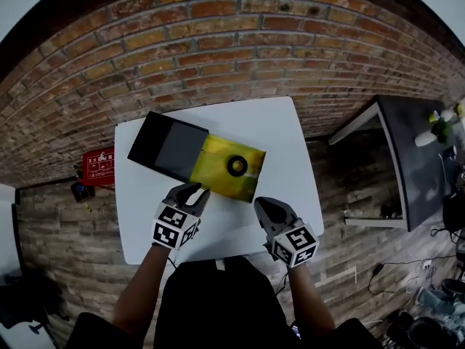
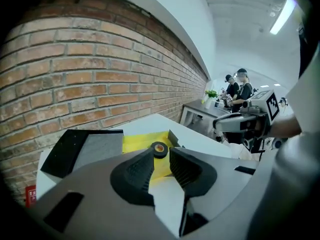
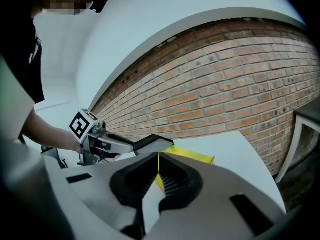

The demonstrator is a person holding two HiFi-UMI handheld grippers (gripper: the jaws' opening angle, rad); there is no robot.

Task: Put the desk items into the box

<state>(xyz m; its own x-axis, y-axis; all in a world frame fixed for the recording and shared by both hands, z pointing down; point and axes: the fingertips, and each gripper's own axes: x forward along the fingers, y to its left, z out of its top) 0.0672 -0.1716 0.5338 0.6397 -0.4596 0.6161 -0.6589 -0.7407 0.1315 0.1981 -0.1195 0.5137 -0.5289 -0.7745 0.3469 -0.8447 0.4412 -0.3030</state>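
Brick wall [image 1: 218, 42] backs the white counter [image 1: 290, 158]. The box [image 1: 174, 147] lies with its long axis from 10 to 4 o'clock, black lid at 10. The left claw [image 1: 195, 190], slightly parted and empty, points toward 1; the right claw [image 1: 265, 208], closed, points toward 11. A tape roll [image 1: 237, 166] sits in the box's yellow half.

Black tape roll [image 1: 237, 166] flat inside open yellow box [image 1: 211, 170]

Right claw [image 3: 158, 160] jaws together, empty; yellow box [image 3: 194, 156] on white table [image 3: 235, 148]; left claw [image 3: 128, 145] near.
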